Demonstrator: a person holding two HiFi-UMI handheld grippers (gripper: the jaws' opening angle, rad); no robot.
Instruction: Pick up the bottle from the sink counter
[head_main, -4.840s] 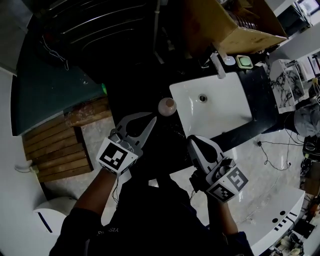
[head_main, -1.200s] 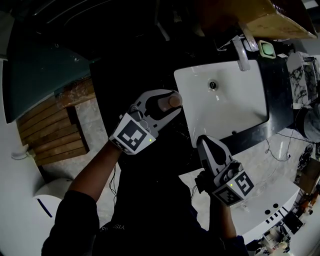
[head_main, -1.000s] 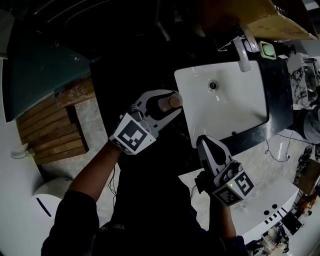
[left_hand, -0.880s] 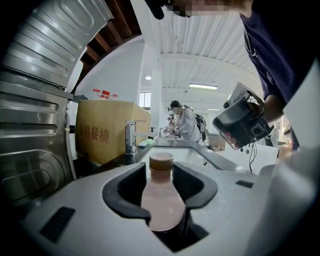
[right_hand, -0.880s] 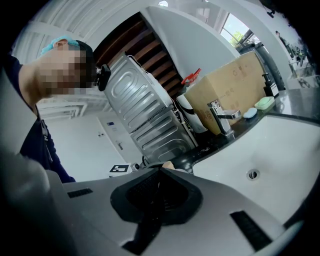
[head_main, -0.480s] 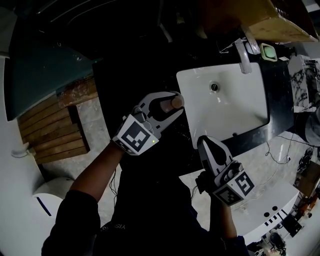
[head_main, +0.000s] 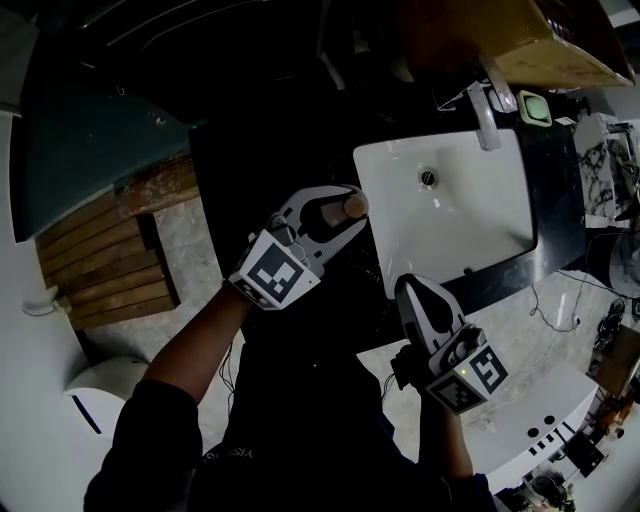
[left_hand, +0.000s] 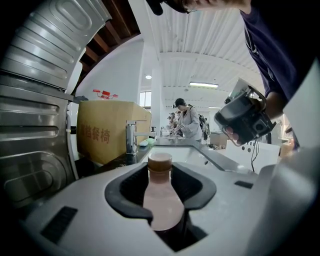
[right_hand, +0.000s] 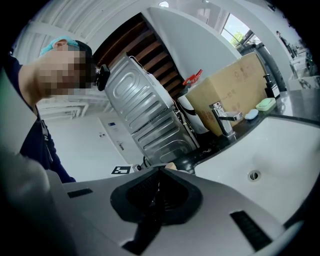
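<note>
A small pinkish bottle (head_main: 335, 210) with a tan cap stands upright on the dark sink counter (head_main: 290, 140), just left of the white basin. My left gripper (head_main: 360, 205) reaches around it from the near left. In the left gripper view the bottle (left_hand: 161, 197) fills the gap between the black pads (left_hand: 131, 192), which have just been closing and now touch its body on both sides. My right gripper (head_main: 405, 287) hovers shut at the basin's near edge, holding nothing; in the right gripper view its jaws (right_hand: 160, 174) meet.
The white basin (head_main: 450, 230) lies right of the bottle, with a chrome faucet (head_main: 483, 100), a green soap dish (head_main: 535, 106) and a cardboard box (head_main: 540, 40) behind it. A ribbed metal panel (left_hand: 30, 100) stands to the left. Wooden slats (head_main: 110, 260) lie on the floor.
The left gripper, open and short of the bottle several seconds ago, now surrounds it, and its jaws have drawn in onto the bottle. The right gripper stays where it was.
</note>
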